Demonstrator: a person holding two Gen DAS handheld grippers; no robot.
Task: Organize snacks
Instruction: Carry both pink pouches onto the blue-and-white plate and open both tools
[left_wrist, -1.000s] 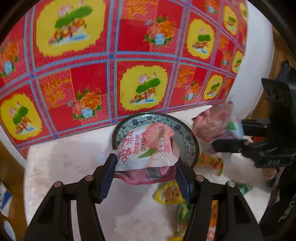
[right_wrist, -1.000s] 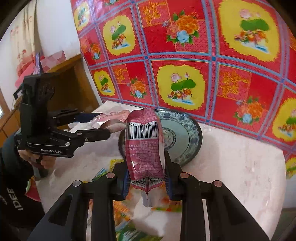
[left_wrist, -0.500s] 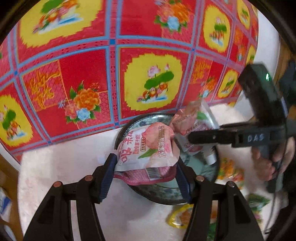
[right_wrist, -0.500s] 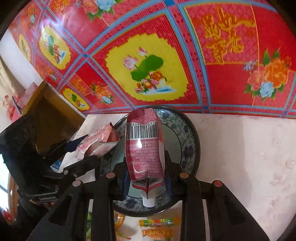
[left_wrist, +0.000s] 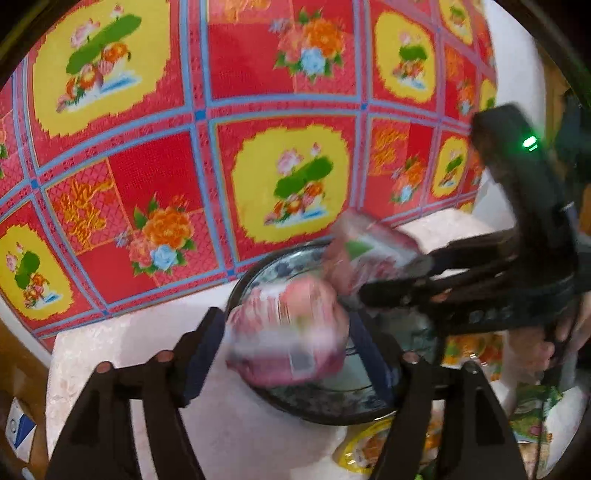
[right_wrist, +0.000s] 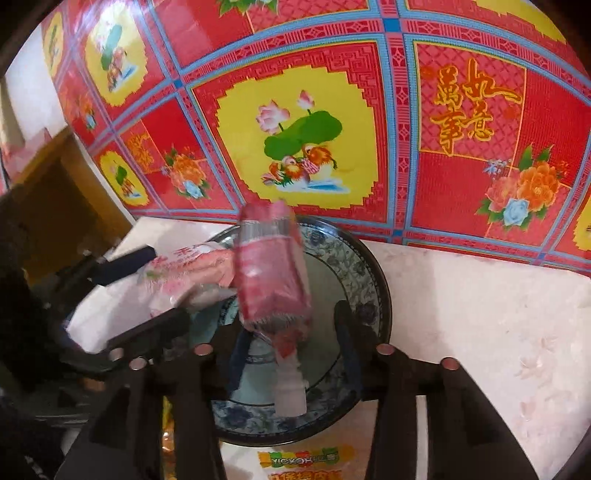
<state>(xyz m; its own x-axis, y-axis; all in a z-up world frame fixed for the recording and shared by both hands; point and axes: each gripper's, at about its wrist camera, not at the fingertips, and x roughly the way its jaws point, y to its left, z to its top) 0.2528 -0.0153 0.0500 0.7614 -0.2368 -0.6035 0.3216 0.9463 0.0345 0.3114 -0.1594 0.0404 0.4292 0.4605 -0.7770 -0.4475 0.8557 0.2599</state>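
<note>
Snack pouches (right_wrist: 271, 273) (left_wrist: 284, 328) now over the plate (right_wrist: 364, 273); both my grippers (right_wrist: 291, 347) (left_wrist: 286, 354) just opened wider, letting them loose.

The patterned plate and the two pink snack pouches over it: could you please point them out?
Patterned plate (right_wrist: 364, 266), right wrist view, floral rim.
Spouted pouch (right_wrist: 271, 273), right wrist view, pink body.
Peach pouch (left_wrist: 286, 328), left wrist view, blurred front.

Both pink pouches are smeared by motion: the peach pouch (left_wrist: 284, 332) in the left wrist view and the spouted pouch (right_wrist: 271, 273) in the right, their print unreadable. The plate's (right_wrist: 364, 273) near-left rim hides behind black fingers (right_wrist: 236, 354). Snack packets (right_wrist: 304, 459) at the bench's near edge are cut off.
</note>
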